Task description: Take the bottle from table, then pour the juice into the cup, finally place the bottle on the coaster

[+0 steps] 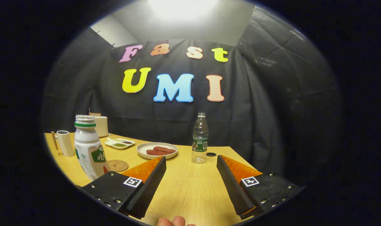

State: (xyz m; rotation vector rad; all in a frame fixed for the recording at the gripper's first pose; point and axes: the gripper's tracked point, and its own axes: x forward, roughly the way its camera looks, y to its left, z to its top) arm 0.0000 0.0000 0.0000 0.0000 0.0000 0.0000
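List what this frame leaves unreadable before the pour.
- White bottle: base hidden behind a finger of the open gripper.
- Coaster: partly covered by that bottle.
- Cup: contents hidden by its wall.
- Tray: contents too small.

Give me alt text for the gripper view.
The tool is open and empty over a wooden table. A white juice bottle stands beside its left finger, by a round coaster and white cup.

White uncapped bottle [89,147] upright beside round coaster [117,165], white cup [65,142] behind
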